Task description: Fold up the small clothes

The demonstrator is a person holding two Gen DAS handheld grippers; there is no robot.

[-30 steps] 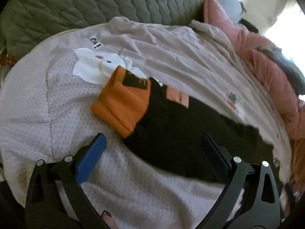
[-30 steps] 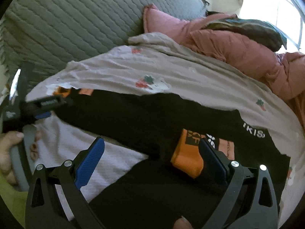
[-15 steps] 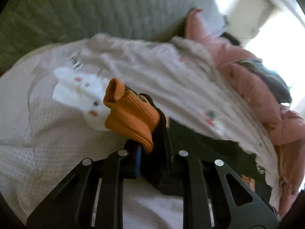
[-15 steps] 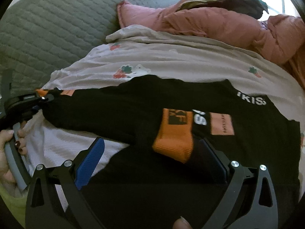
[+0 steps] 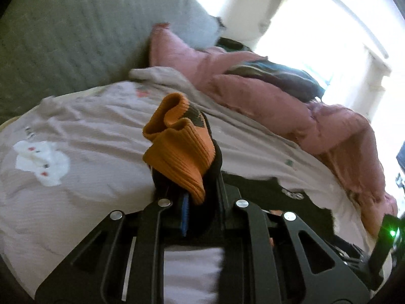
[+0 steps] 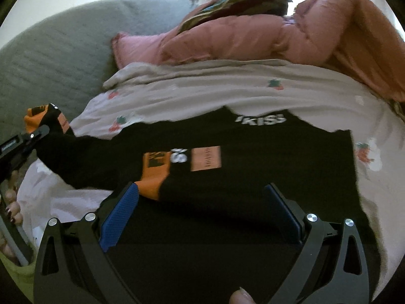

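Bunching orange cuff (image 5: 178,149) inside left claw (image 5: 200,202)

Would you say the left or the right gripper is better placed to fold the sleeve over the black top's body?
Left, probably. The left gripper is shut on the sleeve's orange cuff, lifted off the bedspread; the right gripper hangs open over the black top, holding nothing.

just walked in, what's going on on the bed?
A person with a gripper in each hand is folding a black sweater with orange cuffs, spread on a pale bedspread. The left gripper is shut on one sleeve near its orange cuff, lifted off the bed. The right gripper hangs open over the sweater's body, near the other cuff.
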